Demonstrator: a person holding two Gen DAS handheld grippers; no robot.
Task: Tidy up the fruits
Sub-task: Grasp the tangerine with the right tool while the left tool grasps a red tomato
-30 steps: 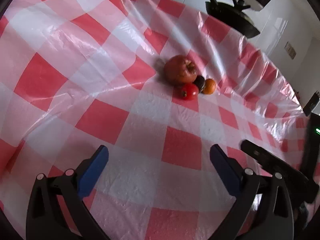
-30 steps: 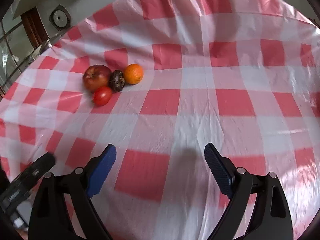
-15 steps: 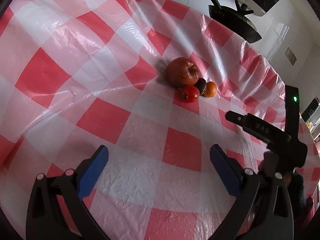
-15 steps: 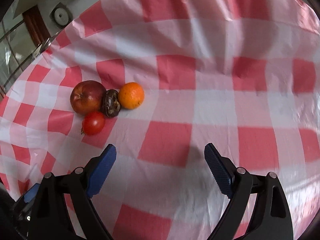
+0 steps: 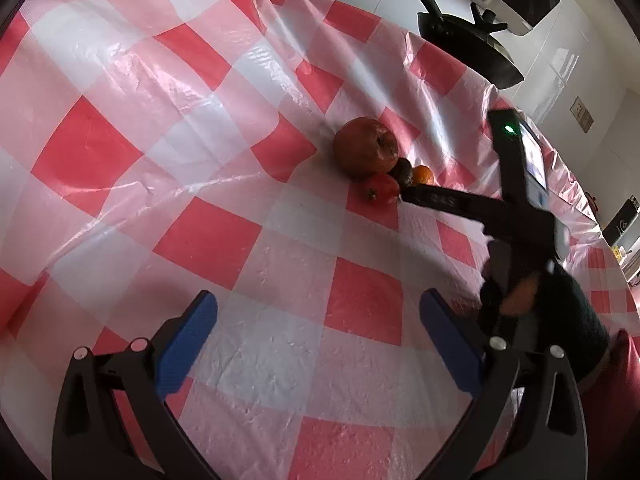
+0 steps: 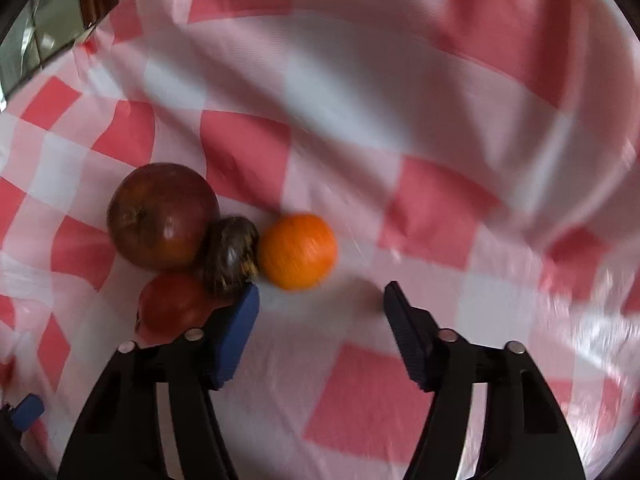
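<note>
right wrist view shows the right gripper (image 6: 322, 294) closing, empty, just short of the orange (image 6: 297, 251); centre it, sparing the dark fruit (image 6: 231, 253).

Four fruits huddled together, some half hidden and blurred.

Behind the apple (image 5: 366, 150), the orange (image 5: 423, 175) and dark fruit (image 5: 403, 171) barely peek out; the right gripper (image 5: 408, 194) covers the tomato's (image 5: 382, 189) edge. Seen from the right wrist, the tablecloth (image 6: 440, 80) beyond the orange smears with motion blur.
</note>
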